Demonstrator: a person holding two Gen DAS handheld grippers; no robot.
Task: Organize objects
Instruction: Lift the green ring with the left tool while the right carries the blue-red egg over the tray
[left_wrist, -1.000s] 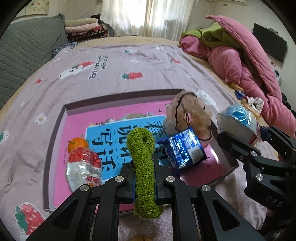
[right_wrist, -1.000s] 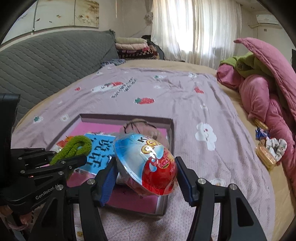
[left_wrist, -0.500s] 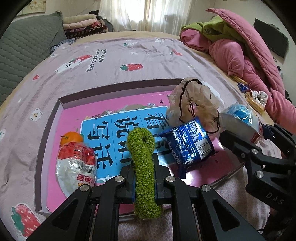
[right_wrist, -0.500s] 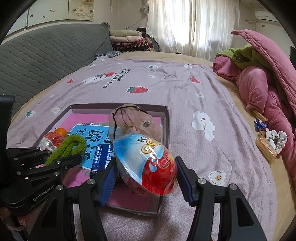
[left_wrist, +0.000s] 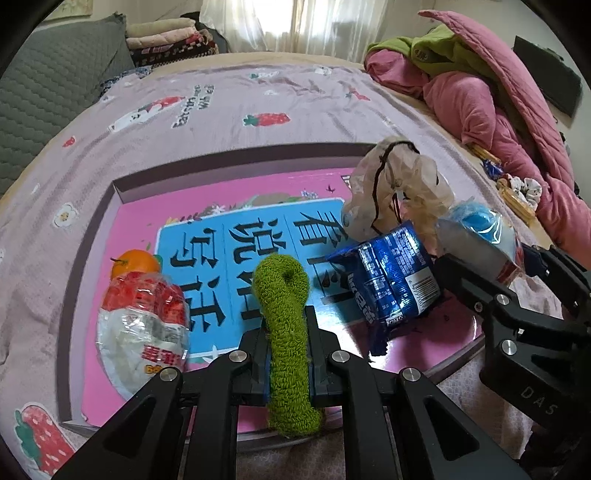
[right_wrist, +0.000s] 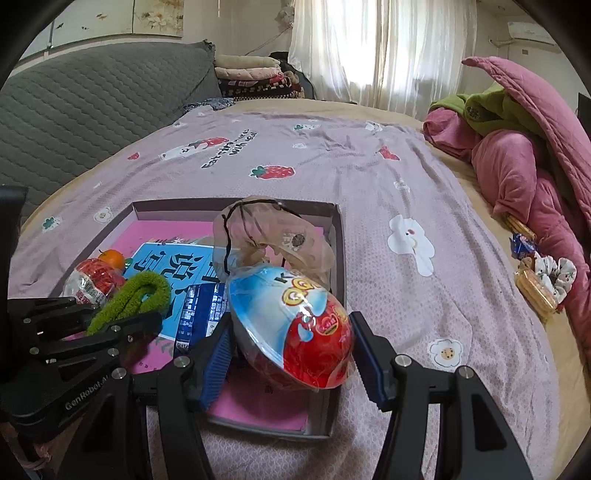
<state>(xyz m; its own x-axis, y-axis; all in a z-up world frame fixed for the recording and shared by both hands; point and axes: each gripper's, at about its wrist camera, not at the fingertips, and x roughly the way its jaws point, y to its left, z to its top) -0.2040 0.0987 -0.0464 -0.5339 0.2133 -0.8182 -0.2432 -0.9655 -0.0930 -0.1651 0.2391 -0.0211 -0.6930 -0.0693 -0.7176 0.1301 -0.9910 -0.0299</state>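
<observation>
Green and fuzzy, a looped terry-cloth hair tie (left_wrist: 286, 325) was held clenched between the two black fingers of the left gripper (left_wrist: 286, 354), its loop end standing beyond the fingertips and its lower end hanging behind them. It was poised over the near edge of a shallow grey cardboard box lid with a pink lining (left_wrist: 236, 162), which lay on a lilac bedspread printed with strawberries (left_wrist: 229, 103). A blue-and-red egg-shaped sweet in clear plastic wrap (right_wrist: 295, 332) was gripped by the right gripper (right_wrist: 291, 350), its sides pressed by the blue-padded fingers and its bulk projecting forward of them, above the near right corner of the lid. Inside the lid were seen a blue card printed with large black characters (left_wrist: 258, 243), a small orange fruit (left_wrist: 135, 262), a red-and-white snack packet (left_wrist: 144, 325) touching the fruit, a dark blue foil snack packet (left_wrist: 384, 280), and a crumpled translucent bag with a black drawstring (left_wrist: 395, 192) at the right side. Pink quilted bedding (right_wrist: 524, 177) was heaped well apart at the far right.
</observation>
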